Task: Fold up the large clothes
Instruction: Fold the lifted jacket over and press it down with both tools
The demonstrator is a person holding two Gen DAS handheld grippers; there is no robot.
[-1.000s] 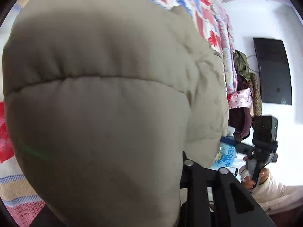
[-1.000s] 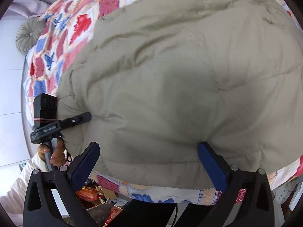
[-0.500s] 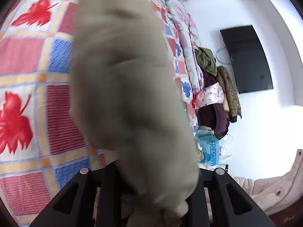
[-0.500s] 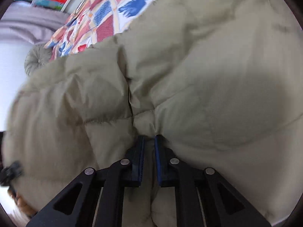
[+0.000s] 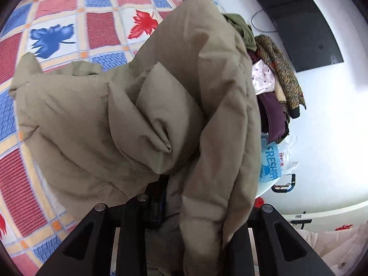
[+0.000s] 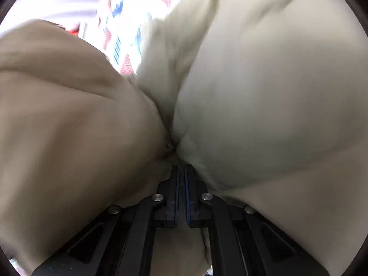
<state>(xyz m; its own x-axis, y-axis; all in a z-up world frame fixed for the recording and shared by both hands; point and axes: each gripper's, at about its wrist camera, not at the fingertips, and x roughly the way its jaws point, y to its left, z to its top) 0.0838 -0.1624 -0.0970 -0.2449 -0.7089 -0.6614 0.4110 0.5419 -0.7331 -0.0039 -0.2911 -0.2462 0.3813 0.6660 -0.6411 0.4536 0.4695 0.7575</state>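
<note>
Between the fingers of the right hand-held gripper (image 6: pixel 181 172), a fold of the khaki puffer coat (image 6: pixel 264 96) was pinched, the two blue-edged pads drawn almost together with only a thin sliver of fabric between them. A second earlier those same fingers had stood wide apart above the coat spread flat on the bed; half a second ago they had already closed on it, and since then the padded cloth had bunched up close on both sides of the fingers, filling nearly the whole right wrist view. Beyond the fingertips, a blurred strip of the patchwork quilt (image 6: pixel 124 36) showed through the gap between the two bulges.

Around the left hand-held gripper (image 5: pixel 174 197) the coat (image 5: pixel 87 119) was draped over the fingers, covering the right one; the dark left finger showed at the fabric's edge, clamped onto a gathered fold. Half a second before, the cloth had been a blur directly ahead; it had now settled into a heap lying on the quilt (image 5: pixel 57 18), ahead and to the left of the fingers. To the right, past the coat, a pile of clothes (image 5: pixel 276 87) hung below a dark wall screen (image 5: pixel 296 23).
</note>
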